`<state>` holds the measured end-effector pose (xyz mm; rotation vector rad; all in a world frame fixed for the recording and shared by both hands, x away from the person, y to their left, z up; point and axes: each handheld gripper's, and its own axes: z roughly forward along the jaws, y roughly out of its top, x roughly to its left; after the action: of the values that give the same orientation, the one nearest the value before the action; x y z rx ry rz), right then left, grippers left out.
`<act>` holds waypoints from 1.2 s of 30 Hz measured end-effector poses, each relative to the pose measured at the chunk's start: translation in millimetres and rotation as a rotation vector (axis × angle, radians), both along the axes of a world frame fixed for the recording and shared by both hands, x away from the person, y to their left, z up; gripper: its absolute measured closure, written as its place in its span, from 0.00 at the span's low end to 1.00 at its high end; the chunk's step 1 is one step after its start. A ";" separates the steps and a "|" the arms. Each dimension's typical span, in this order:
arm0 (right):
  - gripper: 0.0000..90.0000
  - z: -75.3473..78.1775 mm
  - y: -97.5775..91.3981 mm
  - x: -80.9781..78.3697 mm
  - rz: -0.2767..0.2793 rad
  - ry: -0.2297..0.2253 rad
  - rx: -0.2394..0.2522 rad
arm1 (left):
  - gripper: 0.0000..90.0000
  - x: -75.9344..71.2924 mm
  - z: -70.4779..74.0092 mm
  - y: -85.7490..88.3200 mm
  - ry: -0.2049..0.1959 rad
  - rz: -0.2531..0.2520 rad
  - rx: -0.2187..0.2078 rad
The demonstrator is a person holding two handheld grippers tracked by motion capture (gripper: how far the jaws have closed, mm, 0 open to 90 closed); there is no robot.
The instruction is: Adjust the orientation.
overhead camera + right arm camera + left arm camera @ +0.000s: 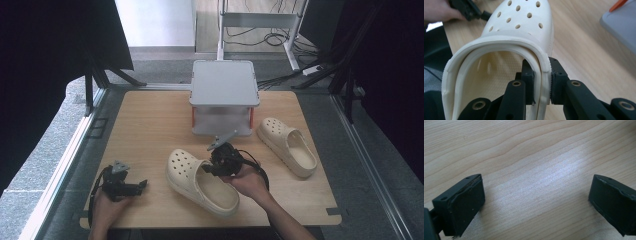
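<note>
No writing, label, brand mark or number can be read anywhere: not on the cream clogs, the grey box, the table or the black grippers.

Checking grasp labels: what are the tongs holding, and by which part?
Right tongs are shut on the near clog, pinching its side wall at the opening rim. Left tongs are open over the table, holding nothing.

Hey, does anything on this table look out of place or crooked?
The two cream clogs don't sit as a pair: the near clog, gripped at its side wall by the right gripper, lies slanted mid-table, while the other clog lies apart beside the grey box. Nothing looks damaged.
</note>
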<state>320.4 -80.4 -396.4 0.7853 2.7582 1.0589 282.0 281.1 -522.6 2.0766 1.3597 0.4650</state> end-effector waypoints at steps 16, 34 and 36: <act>0.84 -53.3 -22.8 -13.8 -0.007 -0.037 -0.064 | 0.01 0.2 -0.2 -0.5 -0.002 0.009 -0.003; 0.36 -29.5 -55.5 -6.3 0.002 0.006 -0.003 | 0.01 0.3 -0.1 -0.4 -0.001 0.008 -0.001; 0.36 -26.7 -64.8 -3.9 -0.021 0.013 0.003 | 0.01 0.3 -0.1 -0.4 -0.001 0.009 -0.001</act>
<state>316.4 -145.2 -423.1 0.8230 2.7532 1.0581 282.3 280.6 -522.7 2.0703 1.3686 0.4694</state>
